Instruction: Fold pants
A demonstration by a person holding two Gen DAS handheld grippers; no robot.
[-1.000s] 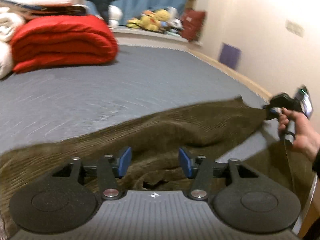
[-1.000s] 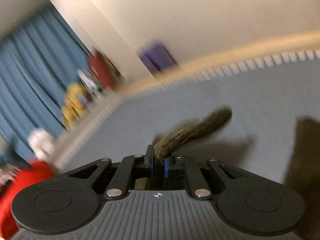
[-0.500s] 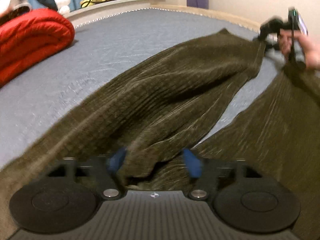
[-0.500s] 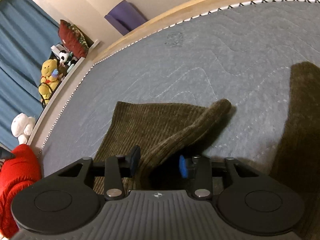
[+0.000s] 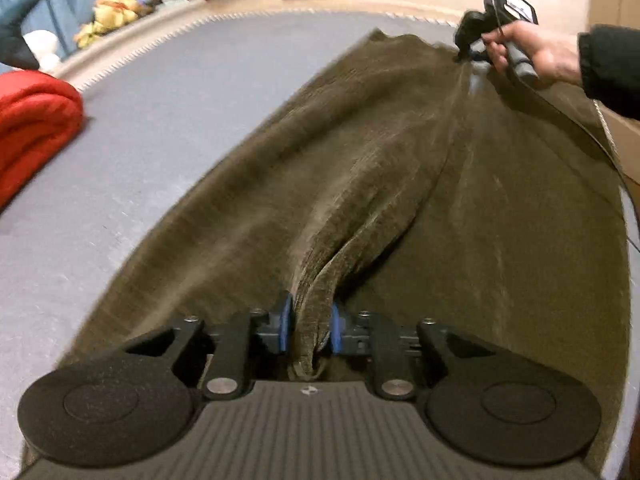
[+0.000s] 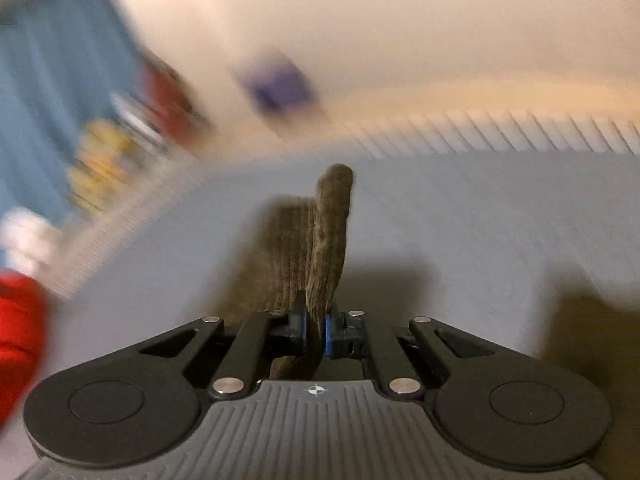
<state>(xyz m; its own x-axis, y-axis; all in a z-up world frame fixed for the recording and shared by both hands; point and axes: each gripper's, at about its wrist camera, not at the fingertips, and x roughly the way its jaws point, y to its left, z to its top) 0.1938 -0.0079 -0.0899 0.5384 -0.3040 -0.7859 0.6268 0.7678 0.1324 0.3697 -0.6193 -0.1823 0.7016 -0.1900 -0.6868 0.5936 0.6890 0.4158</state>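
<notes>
Olive-brown corduroy pants (image 5: 400, 184) lie spread over the grey mattress (image 5: 160, 128). My left gripper (image 5: 310, 322) is shut on a bunched fold of the pants at the near end. My right gripper (image 5: 466, 54) shows at the far end in the left wrist view, held by a hand at the cloth's far corner. In the right wrist view my right gripper (image 6: 316, 330) is shut on a strip of the pants (image 6: 328, 248) that sticks up ahead of it. The cloth is stretched between the two grippers.
A folded red blanket (image 5: 32, 128) lies at the left on the mattress. Plush toys (image 5: 116, 8) sit on a ledge by the blue curtain. The mattress edge (image 5: 320, 12) and a wall run along the far side. The right wrist view is blurred.
My left gripper went from open over the pants to shut on a fold. My right gripper opened briefly, then shut on the cloth again. The pants now lie stretched out flatter.
</notes>
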